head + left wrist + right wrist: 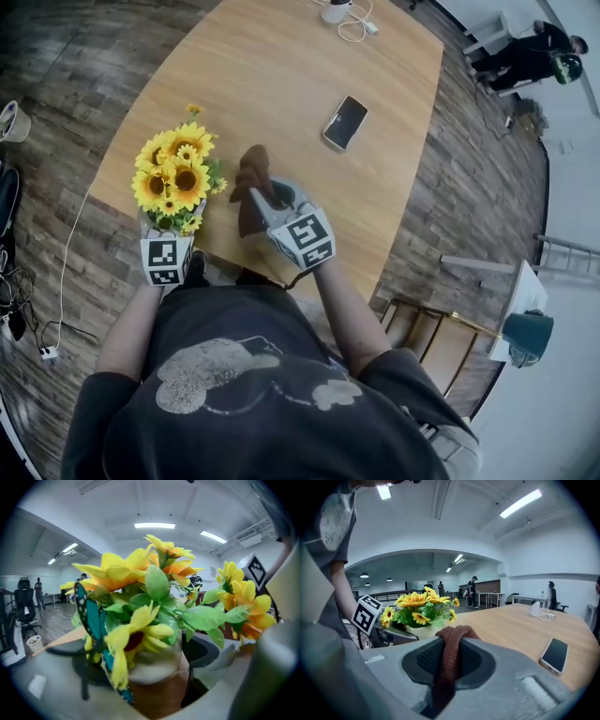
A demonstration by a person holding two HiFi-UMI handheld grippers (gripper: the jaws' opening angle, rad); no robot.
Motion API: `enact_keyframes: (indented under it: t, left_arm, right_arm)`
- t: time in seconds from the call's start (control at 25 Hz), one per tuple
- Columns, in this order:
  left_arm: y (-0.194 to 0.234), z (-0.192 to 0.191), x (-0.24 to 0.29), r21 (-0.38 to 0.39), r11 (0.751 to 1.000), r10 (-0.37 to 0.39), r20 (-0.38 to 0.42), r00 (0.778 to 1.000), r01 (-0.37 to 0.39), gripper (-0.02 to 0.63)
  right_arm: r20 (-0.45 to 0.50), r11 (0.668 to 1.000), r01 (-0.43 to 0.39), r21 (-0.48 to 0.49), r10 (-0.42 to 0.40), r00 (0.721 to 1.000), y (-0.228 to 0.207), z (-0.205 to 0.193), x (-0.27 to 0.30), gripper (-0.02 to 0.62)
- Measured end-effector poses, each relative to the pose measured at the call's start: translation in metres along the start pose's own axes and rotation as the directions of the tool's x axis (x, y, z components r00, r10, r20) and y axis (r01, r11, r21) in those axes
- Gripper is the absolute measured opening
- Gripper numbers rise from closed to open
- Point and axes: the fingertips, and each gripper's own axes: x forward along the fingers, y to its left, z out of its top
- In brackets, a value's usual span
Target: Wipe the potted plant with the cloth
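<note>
your left gripper [170,228] grasps the potted plant [176,178] at the near left edge of the wooden table [281,66]. in the left gripper view the left gripper [149,668] has its jaws set wide, one on each side of the pale pot [157,660]. the right jaw's dark pad lies against the pot's wall. the left one is partly hidden behind yellow petals and a teal butterfly [91,616] stuck among the leaves. the potted plant [159,597] stands upright, its sunflowers spreading above the jaws and filling most of that view.

your right gripper [262,199] is clenched on the brown cloth [250,180]. in the right gripper view the right gripper [448,645] has the cloth [449,667] pinched between the jaws. the cloth runs up through them as a folded strip and bunches over the tips. in the head view the cloth sits just right of the flowers, over the table's near edge. from the right gripper view the potted plant [423,609] is beyond the cloth and a little to the left.

a phone [345,122] lies flat, screen up, farther out on the table to the right, well apart from the plant.
</note>
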Motion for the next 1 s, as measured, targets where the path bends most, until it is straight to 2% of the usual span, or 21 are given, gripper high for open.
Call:
enact_keyframes:
  t: [0.16,0.36,0.68,1.0]
  left_arm:
    - [0.004,-0.002,-0.004,0.053,0.988,-0.147,-0.003,0.989,0.147,0.474]
    - [0.001,0.0,-0.002,0.1,0.96,-0.261,-0.025,0.965,0.262,0.474]
    - [-0.003,0.004,0.0,0.084,0.947,-0.308,-0.036,0.951,0.31,0.474]
    - [0.0,-0.001,0.003,0.133,0.927,-0.351,-0.029,0.936,0.351,0.472]
  right_arm:
    - [0.002,0.999,-0.021,-0.044,0.021,1.0,0.003,0.018,0.03,0.046]
    - [-0.026,0.999,-0.034,-0.042,0.033,0.999,-0.008,0.02,0.061,0.046]
    - [-0.053,0.99,-0.11,-0.084,0.106,0.993,0.004,0.028,0.112,0.046]
    - [-0.039,0.996,-0.086,0.014,0.086,0.995,0.009,0.017,0.12,0.044]
